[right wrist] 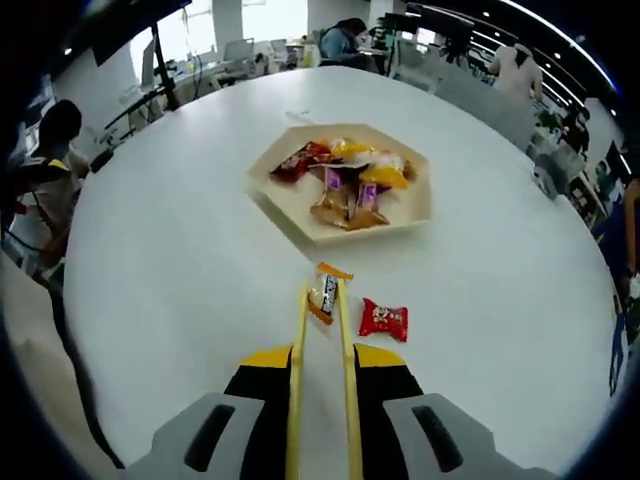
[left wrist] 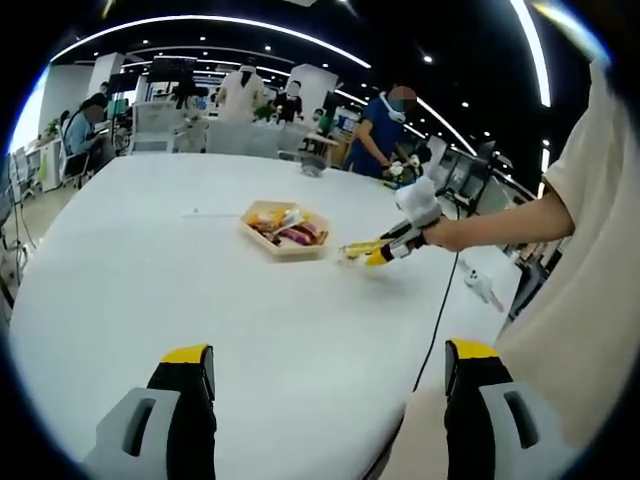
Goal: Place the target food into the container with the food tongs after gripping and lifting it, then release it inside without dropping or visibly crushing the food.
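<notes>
A round white table [right wrist: 160, 260] carries a tan hexagonal tray [right wrist: 420, 215] of snacks and a red packet [right wrist: 384, 319].

**Bright, even office light; strong fisheye bend**

Lit from ceiling light strips [left wrist: 250, 25] overhead, plus window daylight [right wrist: 265, 15] far off. Mild glare on the white table [left wrist: 150, 260]. Soft, faint shadows. Heavily curved toward edges; far background blurred and hazy, near centre reasonably sharp.

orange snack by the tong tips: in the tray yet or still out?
Out. The orange snack lies on the white table, between the tips of the yellow tongs, short of the tray; a red packet lies beside it.
</notes>
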A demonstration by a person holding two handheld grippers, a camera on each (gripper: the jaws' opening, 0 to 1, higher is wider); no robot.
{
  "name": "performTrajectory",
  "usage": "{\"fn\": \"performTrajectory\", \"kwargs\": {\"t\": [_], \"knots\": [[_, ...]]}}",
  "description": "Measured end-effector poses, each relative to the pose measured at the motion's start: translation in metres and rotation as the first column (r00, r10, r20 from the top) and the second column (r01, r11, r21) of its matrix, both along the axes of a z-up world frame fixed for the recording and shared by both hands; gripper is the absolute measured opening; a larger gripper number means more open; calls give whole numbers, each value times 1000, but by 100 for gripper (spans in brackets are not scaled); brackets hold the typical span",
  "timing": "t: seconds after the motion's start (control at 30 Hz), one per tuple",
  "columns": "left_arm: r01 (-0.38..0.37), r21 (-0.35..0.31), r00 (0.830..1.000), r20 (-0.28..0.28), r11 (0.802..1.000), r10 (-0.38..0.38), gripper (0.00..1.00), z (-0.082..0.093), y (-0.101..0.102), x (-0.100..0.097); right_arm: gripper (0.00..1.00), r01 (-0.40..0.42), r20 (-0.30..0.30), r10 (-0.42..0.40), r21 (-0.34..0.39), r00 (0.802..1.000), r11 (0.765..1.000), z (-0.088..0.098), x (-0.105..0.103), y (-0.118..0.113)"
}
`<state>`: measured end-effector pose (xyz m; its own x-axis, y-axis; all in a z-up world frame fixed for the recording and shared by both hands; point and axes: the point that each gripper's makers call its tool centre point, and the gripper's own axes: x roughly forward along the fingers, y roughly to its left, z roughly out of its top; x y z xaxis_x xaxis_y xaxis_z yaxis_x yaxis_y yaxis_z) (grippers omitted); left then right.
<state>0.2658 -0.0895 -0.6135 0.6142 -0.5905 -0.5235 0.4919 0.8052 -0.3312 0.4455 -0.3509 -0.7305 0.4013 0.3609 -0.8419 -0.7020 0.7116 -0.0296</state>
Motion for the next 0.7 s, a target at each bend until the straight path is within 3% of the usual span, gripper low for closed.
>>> {"fn": "performTrajectory", "kwargs": {"t": [0.7], "knots": [[16, -8, 999, 35, 1000, -16, 96, 6, 7, -4, 21, 52, 60, -54, 34, 997, 998, 34, 6, 3]]}}
